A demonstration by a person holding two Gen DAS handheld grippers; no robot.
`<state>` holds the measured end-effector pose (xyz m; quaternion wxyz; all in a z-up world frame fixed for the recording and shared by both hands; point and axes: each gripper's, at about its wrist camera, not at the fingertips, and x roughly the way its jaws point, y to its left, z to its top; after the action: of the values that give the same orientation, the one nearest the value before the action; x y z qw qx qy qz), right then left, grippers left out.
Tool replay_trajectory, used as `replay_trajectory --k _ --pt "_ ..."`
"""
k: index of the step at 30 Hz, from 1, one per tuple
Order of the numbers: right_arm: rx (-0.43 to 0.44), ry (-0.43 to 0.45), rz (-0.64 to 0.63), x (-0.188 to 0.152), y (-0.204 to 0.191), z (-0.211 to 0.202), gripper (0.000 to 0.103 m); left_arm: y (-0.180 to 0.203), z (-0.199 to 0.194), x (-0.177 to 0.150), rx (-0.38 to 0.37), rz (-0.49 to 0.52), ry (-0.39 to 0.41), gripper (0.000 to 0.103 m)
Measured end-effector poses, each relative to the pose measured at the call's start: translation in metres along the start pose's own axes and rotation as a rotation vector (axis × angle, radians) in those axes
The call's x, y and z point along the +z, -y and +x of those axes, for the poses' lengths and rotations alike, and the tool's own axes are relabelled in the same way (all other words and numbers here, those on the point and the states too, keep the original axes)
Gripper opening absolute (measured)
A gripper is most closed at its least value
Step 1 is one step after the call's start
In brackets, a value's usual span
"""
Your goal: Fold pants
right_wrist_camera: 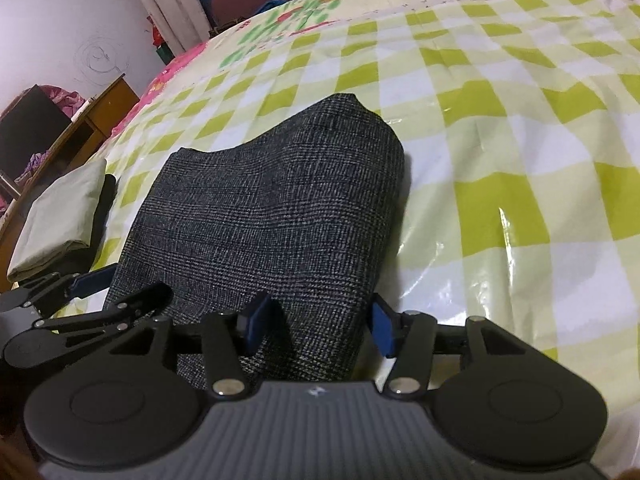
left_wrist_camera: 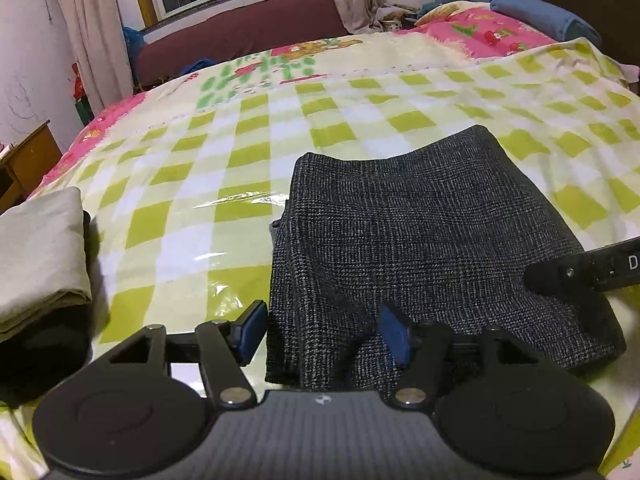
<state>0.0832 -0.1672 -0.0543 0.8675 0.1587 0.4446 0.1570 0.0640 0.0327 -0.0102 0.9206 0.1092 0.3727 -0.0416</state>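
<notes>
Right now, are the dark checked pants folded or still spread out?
Folded. The dark checked pants lie as a compact stacked bundle on the green checkered cover, layered edges showing along the bundle's left side in the left wrist view.

A bed covered by a glossy green-and-white checked plastic sheet (left_wrist_camera: pixel 248 152) carries dark grey tweed folded pants (left_wrist_camera: pixel 432 240) and, well apart, a beige folded cloth (left_wrist_camera: pixel 40 256) stacked on a black garment (left_wrist_camera: pixel 48 344).

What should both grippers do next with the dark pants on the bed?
Probably lift both straight back off the pants. They already lie folded in a compact block, and the left gripper and right gripper both stand open astride its near edge, so nothing is clamped and pulling away should not disturb the fold.
</notes>
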Motion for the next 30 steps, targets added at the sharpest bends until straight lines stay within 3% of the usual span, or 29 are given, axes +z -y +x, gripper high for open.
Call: replay_trajectory --k 13,18,20,25,27,30 --pt "0.02 0.001 -0.002 -0.001 0.001 0.008 0.062 -0.001 0.005 0.001 -0.006 -0.004 0.005 0.083" --pt "0.029 -0.005 -0.02 0.001 -0.003 0.019 0.069 -0.006 0.013 -0.001 0.004 -0.015 0.017 0.103" --pt "0.037 -0.008 -0.022 0.003 -0.003 0.024 0.072 -0.014 0.018 -0.002 -0.004 -0.041 0.014 0.103" --pt "0.101 -0.018 0.003 0.006 0.006 0.017 0.072 -0.033 0.02 -0.006 -0.107 -0.132 -0.005 0.103" --pt "0.145 -0.023 0.035 0.006 0.013 0.013 0.072 -0.03 0.016 -0.008 -0.136 -0.127 0.01 0.089" --pt "0.191 -0.008 0.074 0.009 0.025 0.001 0.072 -0.023 0.009 -0.007 -0.148 -0.079 0.03 0.078"
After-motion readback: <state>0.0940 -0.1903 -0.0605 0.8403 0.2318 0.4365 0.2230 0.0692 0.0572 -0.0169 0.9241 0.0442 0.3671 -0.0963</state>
